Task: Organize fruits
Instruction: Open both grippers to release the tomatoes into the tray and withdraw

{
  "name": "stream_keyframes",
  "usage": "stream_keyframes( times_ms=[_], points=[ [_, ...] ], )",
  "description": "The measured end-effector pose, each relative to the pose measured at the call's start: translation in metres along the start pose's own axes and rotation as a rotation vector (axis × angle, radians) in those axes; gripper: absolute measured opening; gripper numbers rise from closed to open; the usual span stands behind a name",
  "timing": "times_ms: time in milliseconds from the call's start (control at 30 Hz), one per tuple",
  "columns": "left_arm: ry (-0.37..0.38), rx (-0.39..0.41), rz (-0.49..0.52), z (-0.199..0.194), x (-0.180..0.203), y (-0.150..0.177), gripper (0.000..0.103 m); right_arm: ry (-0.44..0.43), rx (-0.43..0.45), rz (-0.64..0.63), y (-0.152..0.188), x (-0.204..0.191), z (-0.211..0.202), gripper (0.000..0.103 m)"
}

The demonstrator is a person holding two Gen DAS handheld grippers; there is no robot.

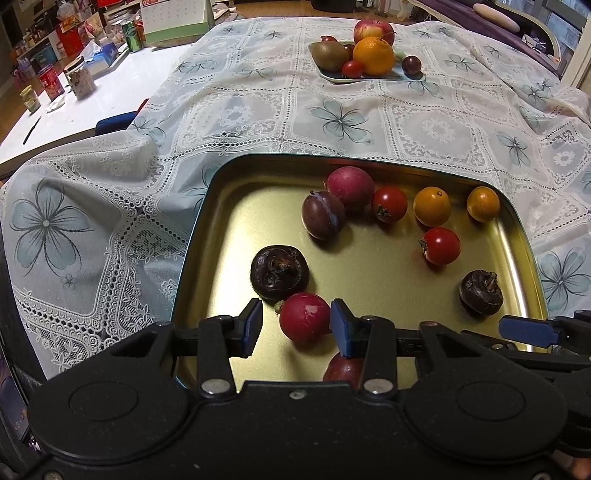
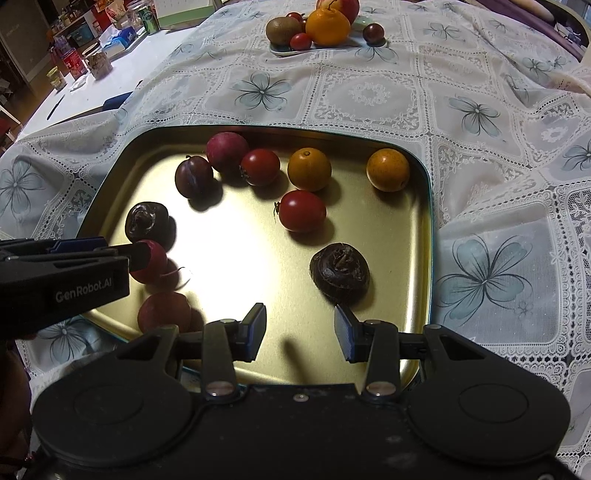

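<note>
A gold metal tray [image 1: 229, 206] lies on the lace cloth and holds several small fruits. My left gripper [image 1: 297, 326] is open and straddles a red radish [image 1: 304, 317]; the right pad is at its skin and a gap shows on the left. The left gripper's fingers [image 2: 122, 254] also show in the right wrist view, over the same radish [image 2: 153, 266]. My right gripper [image 2: 301, 332] is open over bare tray, and a dark water chestnut [image 2: 340, 275] lies just beyond its right finger. A plum [image 1: 323, 216], two cherry tomatoes, two small oranges and another water chestnut [image 1: 279, 272] lie further in.
A pale plate [image 1: 400, 75] at the far side carries an apple, an orange, a kiwi and small tomatoes. Left of the cloth, a white table holds cans [image 1: 131, 35], jars, a tissue box and a calendar. Another reddish fruit [image 2: 164, 312] lies near the tray's near-left rim.
</note>
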State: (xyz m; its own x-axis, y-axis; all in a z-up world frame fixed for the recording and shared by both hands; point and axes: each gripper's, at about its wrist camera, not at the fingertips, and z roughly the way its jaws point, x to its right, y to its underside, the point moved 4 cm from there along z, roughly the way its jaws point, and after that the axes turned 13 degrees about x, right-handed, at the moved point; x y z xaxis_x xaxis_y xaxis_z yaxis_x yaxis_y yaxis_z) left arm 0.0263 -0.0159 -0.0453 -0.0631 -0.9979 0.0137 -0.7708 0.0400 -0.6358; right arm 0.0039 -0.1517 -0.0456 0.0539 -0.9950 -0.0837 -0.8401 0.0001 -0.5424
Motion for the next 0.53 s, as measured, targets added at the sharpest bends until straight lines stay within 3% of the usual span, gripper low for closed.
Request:
stream_keyframes(
  times_ms=[533],
  points=[
    [0.016, -0.004, 0.002, 0.0006, 0.0011, 0.0008, 0.049, -0.003, 0.002, -0.002, -0.0002, 0.0004, -0.0006, 0.042]
  ],
)
